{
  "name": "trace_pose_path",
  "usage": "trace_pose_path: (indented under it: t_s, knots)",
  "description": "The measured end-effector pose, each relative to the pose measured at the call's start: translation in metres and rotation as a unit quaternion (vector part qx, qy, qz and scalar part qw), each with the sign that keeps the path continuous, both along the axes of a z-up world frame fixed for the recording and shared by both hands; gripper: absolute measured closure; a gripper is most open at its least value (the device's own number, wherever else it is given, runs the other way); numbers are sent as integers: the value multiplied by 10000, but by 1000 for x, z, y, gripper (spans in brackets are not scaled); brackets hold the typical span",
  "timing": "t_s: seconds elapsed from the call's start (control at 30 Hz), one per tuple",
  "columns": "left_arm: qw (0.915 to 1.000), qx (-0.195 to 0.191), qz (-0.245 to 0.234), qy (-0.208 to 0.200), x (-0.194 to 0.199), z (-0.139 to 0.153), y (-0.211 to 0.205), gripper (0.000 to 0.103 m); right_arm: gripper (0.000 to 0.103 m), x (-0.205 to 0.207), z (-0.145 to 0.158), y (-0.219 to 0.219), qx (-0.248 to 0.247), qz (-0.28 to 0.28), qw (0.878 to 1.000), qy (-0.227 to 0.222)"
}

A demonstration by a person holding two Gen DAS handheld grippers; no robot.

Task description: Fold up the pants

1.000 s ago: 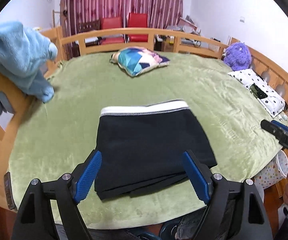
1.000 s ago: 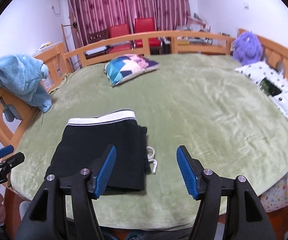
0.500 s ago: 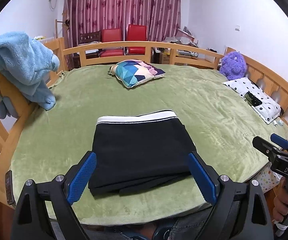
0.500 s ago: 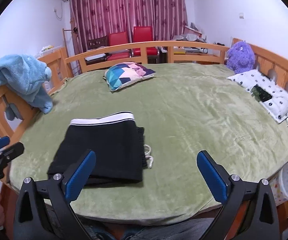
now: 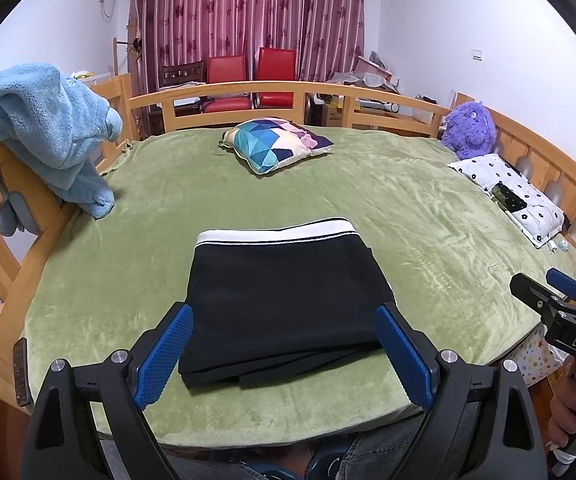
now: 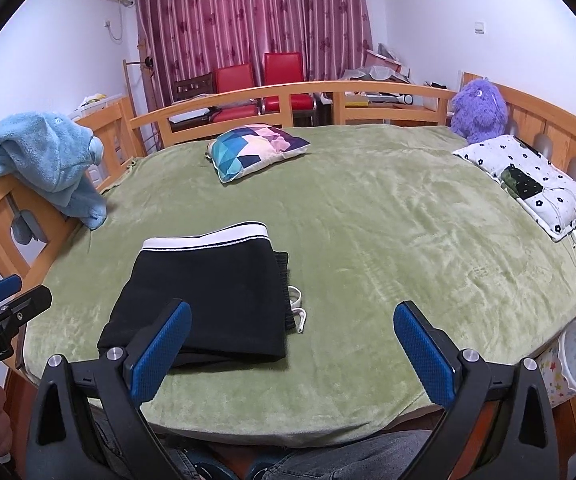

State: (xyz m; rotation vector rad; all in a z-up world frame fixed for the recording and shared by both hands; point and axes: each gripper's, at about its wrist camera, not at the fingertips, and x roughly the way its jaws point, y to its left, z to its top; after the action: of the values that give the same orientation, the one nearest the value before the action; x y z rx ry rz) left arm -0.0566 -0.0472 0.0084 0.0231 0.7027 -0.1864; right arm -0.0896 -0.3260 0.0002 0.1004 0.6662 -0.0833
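Left wrist view: folded black pants with white waistband [image 5: 284, 308] lie dead ahead of your wide-open, empty left tool [image 5: 284, 356], nearer than your equally open, empty right tool [image 6: 291, 356].

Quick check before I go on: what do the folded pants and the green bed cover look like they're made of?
The folded black pants look like matte knit fabric, probably cotton jersey, with a white ribbed elastic waistband. The green bed cover looks like plush fleece or velvet: its short pile shows sheen and brushed streaks. Exact fibres can't be told.
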Motion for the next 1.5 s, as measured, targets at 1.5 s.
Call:
trace_pose_path:
  t_s: [1.5]
  knots:
    - [9999, -19, 102, -5, 2, -3, 13, 10, 3, 0, -2, 11, 12, -101, 9999, 46]
